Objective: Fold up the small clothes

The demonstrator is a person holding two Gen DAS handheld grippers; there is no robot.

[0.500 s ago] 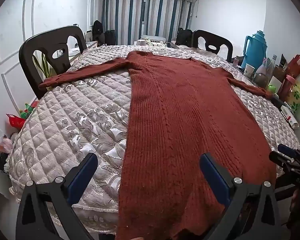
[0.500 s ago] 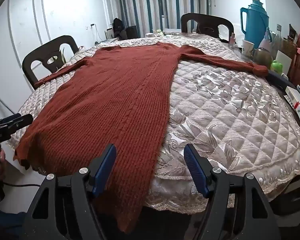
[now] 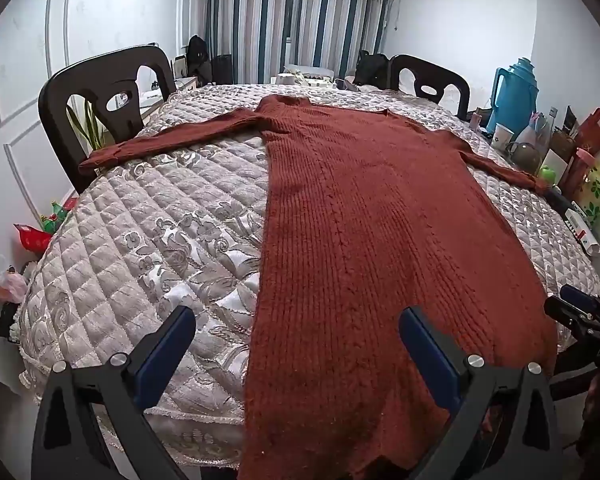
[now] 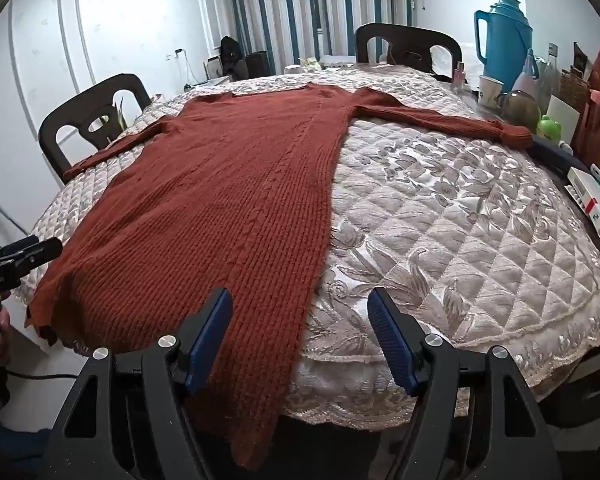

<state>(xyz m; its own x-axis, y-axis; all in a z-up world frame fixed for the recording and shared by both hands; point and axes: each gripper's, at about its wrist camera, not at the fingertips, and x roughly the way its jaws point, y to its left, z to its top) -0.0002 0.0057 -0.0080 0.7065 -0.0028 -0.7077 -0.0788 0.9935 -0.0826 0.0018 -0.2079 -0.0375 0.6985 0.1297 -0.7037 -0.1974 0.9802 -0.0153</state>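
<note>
**Both tools hanging open at the hem of the rust knit**

I am holding my left tool (image 3: 296, 344) wide open and gripping nothing; its blue pads (image 3: 428, 356) are sitting at 5 and 7 o'clock in its own view, straddling the left edge of the knit near the hem. My right tool (image 4: 300, 334) is also gaping open and empty, its pads (image 4: 208, 340) bracketing the garment's right edge where the hem is draping over the worktop's near rim.

The rust-red ribbed knit dress (image 3: 380, 232) is lying flat and lengthwise on the worktop, covered by a quilted floral cloth (image 3: 148, 248), collar pointing to 12 o'clock and hem toward me. Both sleeves are stretching straight out: one toward 10 o'clock in the left view, the other (image 4: 452, 120) toward 2 o'clock in the right view.

Dark chairs (image 3: 100, 96) are standing at the far sides. A blue thermos jug (image 4: 504, 36), a cup and assorted bottles are crowding the worktop's edge at 2 o'clock, just beyond the sleeve cuff. Striped curtains (image 3: 292, 16) are hanging at 12 o'clock.
</note>
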